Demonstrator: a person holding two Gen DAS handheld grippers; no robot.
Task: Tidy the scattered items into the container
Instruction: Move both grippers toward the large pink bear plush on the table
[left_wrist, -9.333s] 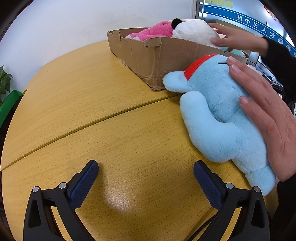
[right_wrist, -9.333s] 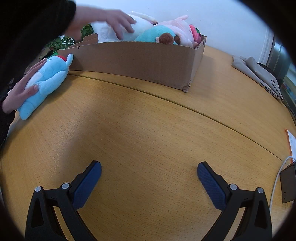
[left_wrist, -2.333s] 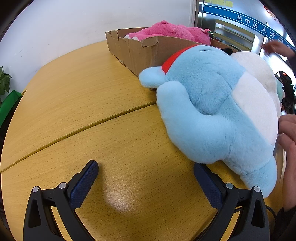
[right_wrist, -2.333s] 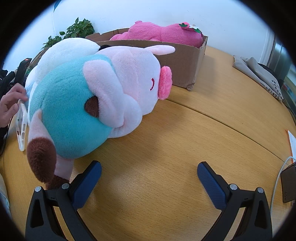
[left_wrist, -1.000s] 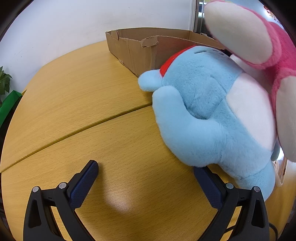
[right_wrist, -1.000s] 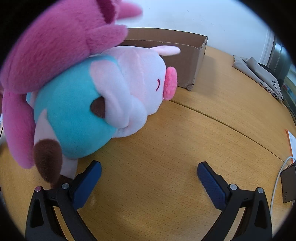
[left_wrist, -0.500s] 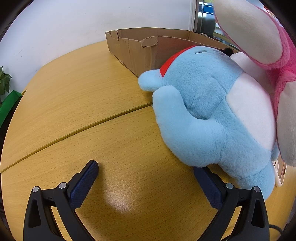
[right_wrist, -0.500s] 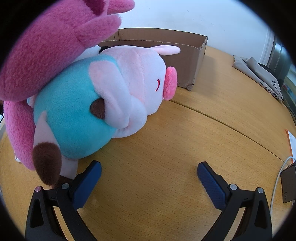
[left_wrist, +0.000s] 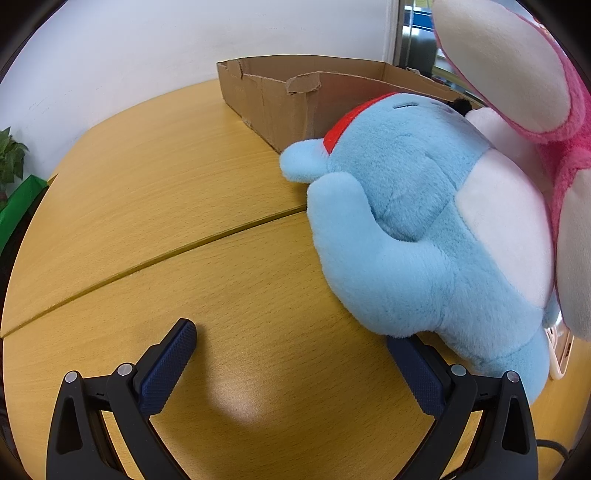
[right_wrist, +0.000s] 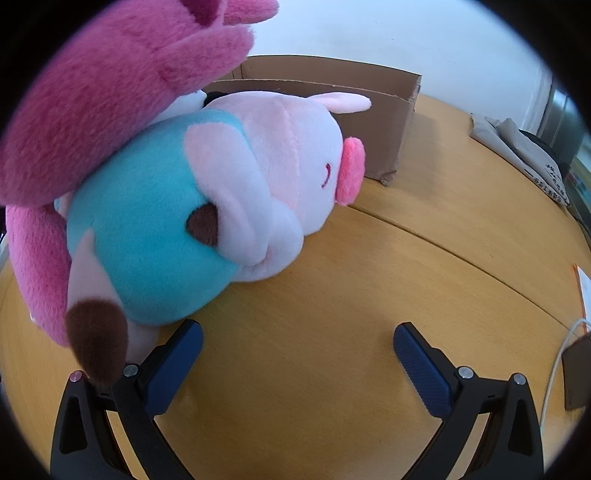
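A light blue plush with a red collar lies on the wooden table, right of my open, empty left gripper; its foot touches the right finger. A pink plush lies over it at the right edge. A white plush shows between them. The cardboard box stands behind, looking empty. In the right wrist view a teal and pink pig plush lies left of my open, empty right gripper, with the pink plush on top and the box behind.
A green plant stands at the far left. Grey cloth lies at the table's far right. A white cable and a dark device sit at the right edge. A white object lies behind the blue plush's foot.
The pink plush has settled a little lower onto the pile. Both grippers have stayed still and open.
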